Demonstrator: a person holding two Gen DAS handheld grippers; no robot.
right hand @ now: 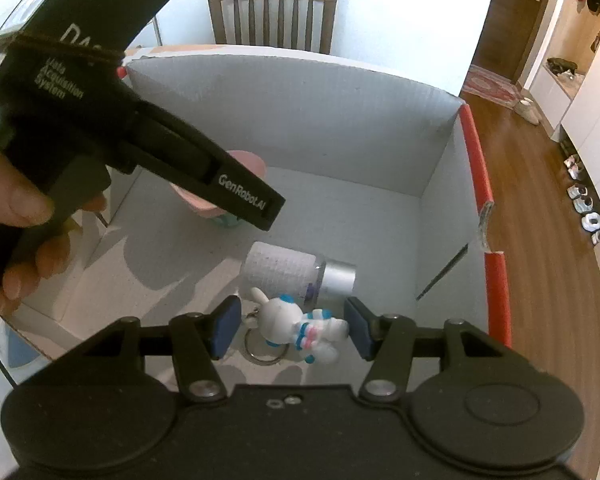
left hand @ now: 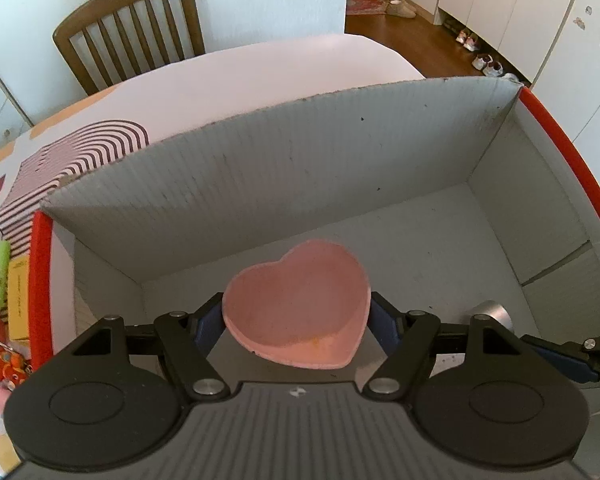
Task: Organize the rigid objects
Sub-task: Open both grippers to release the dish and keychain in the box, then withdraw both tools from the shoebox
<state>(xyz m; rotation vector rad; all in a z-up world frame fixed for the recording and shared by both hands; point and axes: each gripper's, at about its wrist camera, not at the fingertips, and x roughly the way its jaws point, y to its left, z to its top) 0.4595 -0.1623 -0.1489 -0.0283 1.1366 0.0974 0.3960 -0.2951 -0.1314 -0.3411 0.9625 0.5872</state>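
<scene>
a pink heart-shaped dish (left hand: 298,304) sits pinched between the blue pads (left hand: 208,326) of the left hand-held gripper (left hand: 296,322), low centre in the left wrist view, held over the floor of a grey corrugated box (left hand: 300,152) with red edge trim. the dish looks rigid and light, likely ceramic or resin and so chip-prone; its smooth flared rim could slip, and the grip across its widest lobes seems the sound place to hold it. in the right wrist view the right hand-held gripper (right hand: 292,326) stands open, its pads either side of a white-and-blue rabbit keychain figure (right hand: 296,326) without touching, lower centre. the figure lies on the box floor beside a small clear bottle (right hand: 284,270) with a silver cap; the figure looks hard, light and bumpy, best taken across the body, not the loose ring. the box's tall walls fill the top and right of both frames; open floor remains at centre and upper right. the bench (left hand: 260,76) shows beyond the far wall, upper centre.
</scene>
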